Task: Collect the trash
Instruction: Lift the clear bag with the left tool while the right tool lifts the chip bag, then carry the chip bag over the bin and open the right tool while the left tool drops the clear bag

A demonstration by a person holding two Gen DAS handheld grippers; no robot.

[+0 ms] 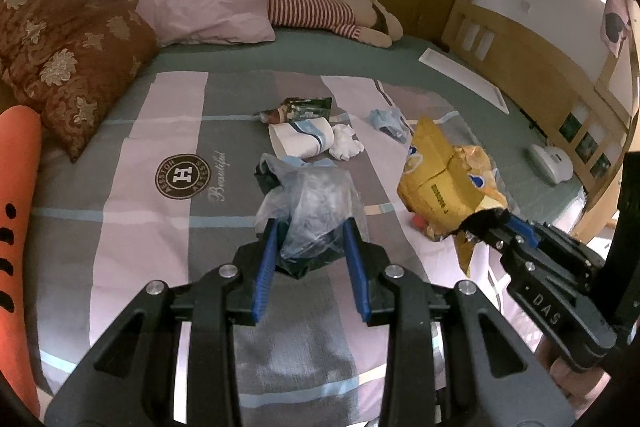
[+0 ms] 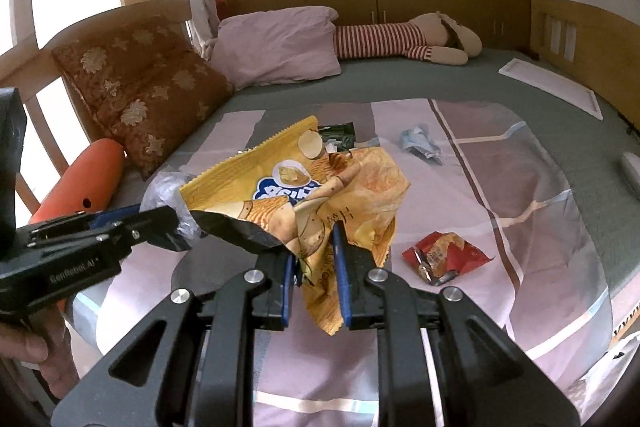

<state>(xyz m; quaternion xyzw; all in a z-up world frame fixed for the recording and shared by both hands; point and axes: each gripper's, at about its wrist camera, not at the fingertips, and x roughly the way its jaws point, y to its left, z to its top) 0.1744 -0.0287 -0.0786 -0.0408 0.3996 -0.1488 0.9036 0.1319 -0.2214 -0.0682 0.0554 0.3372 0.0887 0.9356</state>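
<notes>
Holding a crumpled yellow foil crisp packet (image 2: 320, 187) clamped in my right gripper (image 2: 316, 267); left gripper (image 1: 310, 243) pinches a translucent plastic bag (image 1: 316, 203) above the bed. Next, I judge: bag the packet.

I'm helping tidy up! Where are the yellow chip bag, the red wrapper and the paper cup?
yellow chip bag (image 2: 320, 187): right wrist view, printed front.
red wrapper (image 2: 448, 253): right wrist view, crumpled middle.
paper cup (image 1: 300, 141): left wrist view, side wall.
</notes>
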